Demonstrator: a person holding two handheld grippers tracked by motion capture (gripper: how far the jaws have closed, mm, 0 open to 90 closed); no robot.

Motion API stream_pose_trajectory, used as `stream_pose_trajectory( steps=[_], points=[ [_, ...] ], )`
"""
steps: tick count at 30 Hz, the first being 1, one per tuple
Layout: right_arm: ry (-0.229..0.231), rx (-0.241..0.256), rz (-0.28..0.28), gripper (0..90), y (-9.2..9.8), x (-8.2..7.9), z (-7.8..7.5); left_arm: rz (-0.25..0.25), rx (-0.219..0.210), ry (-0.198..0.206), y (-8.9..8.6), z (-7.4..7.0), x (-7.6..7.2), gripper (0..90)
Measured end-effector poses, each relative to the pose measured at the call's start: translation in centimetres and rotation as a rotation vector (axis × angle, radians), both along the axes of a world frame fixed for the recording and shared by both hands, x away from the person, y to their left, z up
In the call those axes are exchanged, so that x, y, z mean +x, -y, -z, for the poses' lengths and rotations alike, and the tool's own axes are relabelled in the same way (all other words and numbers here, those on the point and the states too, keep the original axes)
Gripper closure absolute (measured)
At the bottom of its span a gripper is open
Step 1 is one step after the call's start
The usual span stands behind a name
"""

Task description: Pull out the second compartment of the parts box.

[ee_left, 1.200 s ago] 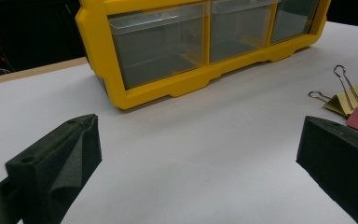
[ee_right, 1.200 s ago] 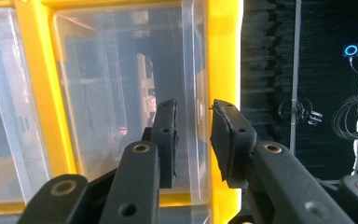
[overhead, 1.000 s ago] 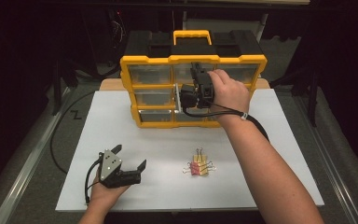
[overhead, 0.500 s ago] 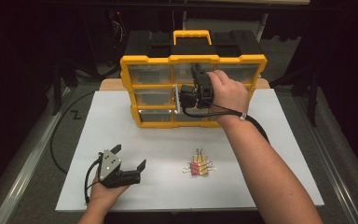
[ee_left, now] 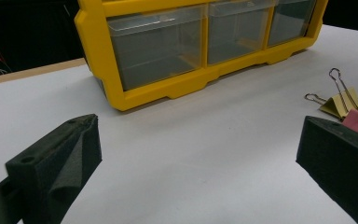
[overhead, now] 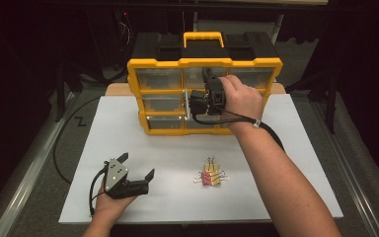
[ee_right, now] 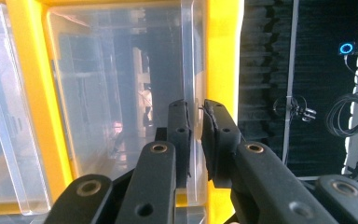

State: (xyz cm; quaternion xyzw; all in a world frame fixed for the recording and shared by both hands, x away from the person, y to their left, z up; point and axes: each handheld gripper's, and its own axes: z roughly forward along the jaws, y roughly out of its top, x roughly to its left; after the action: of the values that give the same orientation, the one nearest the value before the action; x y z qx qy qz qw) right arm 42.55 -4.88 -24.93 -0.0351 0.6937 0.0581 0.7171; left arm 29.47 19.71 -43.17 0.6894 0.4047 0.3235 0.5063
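The right gripper is clenched on the clear lip of a drawer in the yellow organiser; in the right gripper view the thin plastic edge stands pinched between the two black jaws, which are nearly closed on it. From the high view the right gripper sits against the front of the cabinet, about the middle row and just right of centre, with the person's hand wrapped behind it. Whether the drawer has begun to slide out cannot be told from these views.

The step in hand looks like opening that drawer. The next move probably calls for a straight pull back along the drawer's own line, toward the person, with the grip kept firm so the slim lip does not slip from between the pads. A sideways tug could tilt the drawer or drag the whole organiser across the white table.

The left gripper rests low on the table, well in front of the organiser, with its jaws spread wide and nothing between them. A small cluster of binder clips lies just to that gripper's right; in the left gripper view the clips peek out beside its right jaw, so they are likely the load for the drawer once it is open.
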Motion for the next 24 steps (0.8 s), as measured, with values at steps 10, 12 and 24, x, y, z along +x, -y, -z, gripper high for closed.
stream_pose_trajectory(
  steps=[10,12,24],
  points=[
    [0.001,-0.009,-0.002,84.4,0.0,-0.3,0.0,0.001,0.000,0.001,-0.1,0.0,0.0,0.7],
    [0.001,-0.011,-0.005,84.4,0.1,-0.4,-0.1,0.000,0.001,0.001,0.0,0.0,0.0,0.7],
    [-0.005,-0.012,-0.011,84.1,0.4,-1.7,-0.1,0.002,-0.001,0.003,0.0,-0.1,0.0,0.7]
  ],
)
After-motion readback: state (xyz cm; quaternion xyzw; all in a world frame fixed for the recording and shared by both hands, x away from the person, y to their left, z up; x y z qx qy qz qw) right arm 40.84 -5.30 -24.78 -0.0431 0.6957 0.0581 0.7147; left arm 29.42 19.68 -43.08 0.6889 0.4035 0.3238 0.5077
